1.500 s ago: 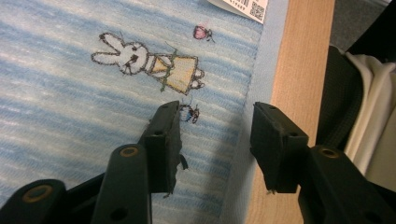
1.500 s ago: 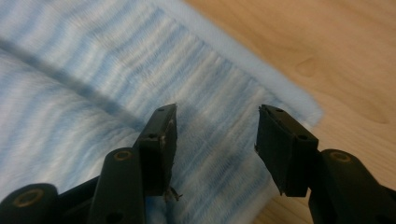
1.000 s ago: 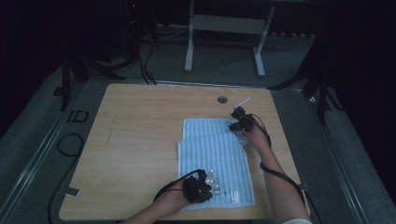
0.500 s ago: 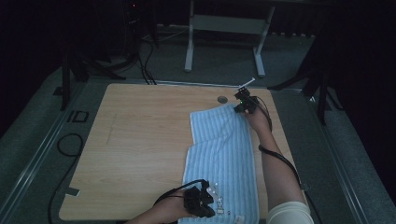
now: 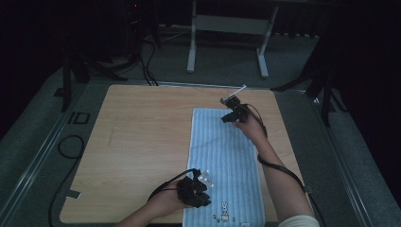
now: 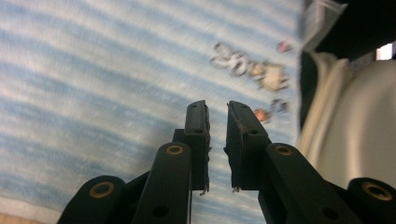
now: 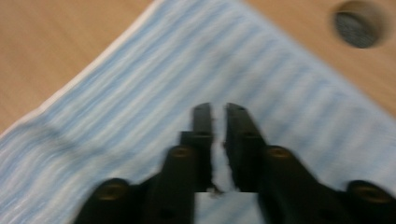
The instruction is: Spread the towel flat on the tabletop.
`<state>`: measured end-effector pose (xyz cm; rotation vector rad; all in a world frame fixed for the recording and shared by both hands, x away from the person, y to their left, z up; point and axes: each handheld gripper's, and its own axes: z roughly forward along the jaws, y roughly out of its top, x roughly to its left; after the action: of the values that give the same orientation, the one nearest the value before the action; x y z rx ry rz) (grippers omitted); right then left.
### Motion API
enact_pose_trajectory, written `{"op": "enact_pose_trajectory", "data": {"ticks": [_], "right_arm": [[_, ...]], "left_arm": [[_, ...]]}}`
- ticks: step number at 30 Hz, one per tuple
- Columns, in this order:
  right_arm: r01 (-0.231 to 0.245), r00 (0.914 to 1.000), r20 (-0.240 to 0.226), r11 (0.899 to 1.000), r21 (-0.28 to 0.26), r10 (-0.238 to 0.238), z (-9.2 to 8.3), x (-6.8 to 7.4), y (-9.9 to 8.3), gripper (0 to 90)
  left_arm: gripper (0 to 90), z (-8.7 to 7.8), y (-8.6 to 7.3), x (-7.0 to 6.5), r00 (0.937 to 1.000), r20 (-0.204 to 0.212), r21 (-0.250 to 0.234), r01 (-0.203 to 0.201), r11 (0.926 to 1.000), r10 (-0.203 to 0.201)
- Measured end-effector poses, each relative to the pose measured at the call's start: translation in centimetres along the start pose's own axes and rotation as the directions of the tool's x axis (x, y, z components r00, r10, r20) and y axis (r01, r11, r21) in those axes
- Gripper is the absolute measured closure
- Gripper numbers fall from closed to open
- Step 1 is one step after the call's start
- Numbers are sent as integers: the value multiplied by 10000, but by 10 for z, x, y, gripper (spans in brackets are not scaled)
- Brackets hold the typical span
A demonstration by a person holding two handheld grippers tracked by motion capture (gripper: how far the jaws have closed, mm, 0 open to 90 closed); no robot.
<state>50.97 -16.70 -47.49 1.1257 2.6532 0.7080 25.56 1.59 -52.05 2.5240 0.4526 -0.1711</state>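
Observation:
A light-blue striped towel (image 5: 222,161) lies flat and lengthwise on the right half of the wooden table (image 5: 142,132). My left gripper (image 5: 202,181) hovers at the towel's near left edge. In the left gripper view this gripper (image 6: 217,109) has just been opening: a small gap, nothing between the pads, the towel (image 6: 93,84) and its embroidered figures (image 6: 247,70) beneath. My right gripper (image 5: 229,116) is above the towel's far right corner. Seen in its own view, the right gripper (image 7: 218,109) has parted slightly, and bare towel (image 7: 140,93) shows through the slit.
A round grommet hole (image 7: 357,28) sits in the tabletop just past the towel's far corner. A cream sleeve (image 6: 345,116) is close to the towel's near end. A white stand (image 5: 227,28) is behind the table and cables (image 5: 71,146) lie on the floor at left.
The towel, crosswise and bunched a second ago, now lies stretched out lengthwise. The right gripper went toward the far edge with its corner and has lifted off; the left gripper has let go.

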Motion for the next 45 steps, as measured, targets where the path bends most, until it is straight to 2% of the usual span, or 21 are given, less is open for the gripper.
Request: {"op": "enact_pose_trajectory", "data": {"ticks": [3,5,8,11,18,21,24,26,29,31,32,33,34,35,36,37,38,41,43,44,45], "right_arm": [[347,9994,-78,9987,372,-345,17,16,-5,888],[419,9990,-166,9965,730,-408,32,20,-8,888],[519,9987,-53,9919,1161,-516,49,22,-10,892],[373,9993,-49,9943,999,-370,55,19,-7,896],[478,9988,76,9940,981,-487,62,13,7,894],[297,9996,-40,9966,767,-294,60,11,7,864],[112,9999,-94,9995,299,-110,44,7,0,864],[14,10000,54,9999,110,-14,30,3,-9,864],[2,9990,458,10000,-30,0,9,-5,-27,851],[-80,9980,628,9998,-158,90,-3,-9,-40,851],[-89,9978,663,9998,-153,99,-8,-10,-48,841],[-170,9974,690,9996,-213,184,-12,-11,-55,841],[-227,9973,696,9995,-229,242,-15,-12,-63,841],[-222,9973,703,9997,-138,231,-16,-13,-70,842],[-228,9968,760,9997,-102,235,-17,-14,-78,844],[-228,9968,760,9997,-102,235,-17,-14,-78,844],[-288,9966,775,9996,26,285,-18,-16,-92,847],[-529,9960,725,9986,46,524,-18,-18,-105,850],[-550,9958,732,9985,85,542,-15,-19,-110,849],[-597,9957,721,9981,164,584,-12,-19,-112,848],[-595,9961,666,9979,248,578,-9,-20,-114,842]], "left_arm": [[780,9,-4,2,9999,85,198,90,9998,-91],[779,13,-5,2,9999,138,240,94,9997,-97],[779,13,-5,4,9996,230,190,166,9997,-171],[779,14,-3,8,9994,298,188,181,9997,-186],[766,17,6,16,9992,257,85,318,9995,-320],[738,14,12,16,9996,235,-70,163,9998,-162],[710,0,18,21,9990,-448,-220,8,9998,-18],[709,-9,20,34,9955,-926,-382,179,9991,-214],[674,-20,21,58,9859,-1541,-698,543,9961,-645],[675,-24,21,71,9758,-2026,-939,635,9935,-816],[675,-24,21,79,9721,-2132,-940,792,9924,-978],[675,-25,21,86,9653,-2332,-1016,962,9902,-1178],[676,-25,21,86,9653,-2332,-1016,962,9902,-1178],[678,-25,22,99,9553,-2634,-978,1123,9889,-1345],[690,-26,22,104,9480,-2814,-1043,1236,9868,-1485],[693,-26,22,104,9480,-2814,-1043,1236,9868,-1485],[692,-26,23,116,9334,-3159,-1121,1415,9836,-1702],[690,-24,22,131,9107,-3478,-1354,1864,9731,-2229],[675,-20,21,140,9000,-3584,-1335,2136,9678,-2481],[665,-18,20,144,8970,-3627,-1278,2206,9670,-2526],[647,-15,19,147,8986,-3553,-1194,2297,9659,-2577]]}}
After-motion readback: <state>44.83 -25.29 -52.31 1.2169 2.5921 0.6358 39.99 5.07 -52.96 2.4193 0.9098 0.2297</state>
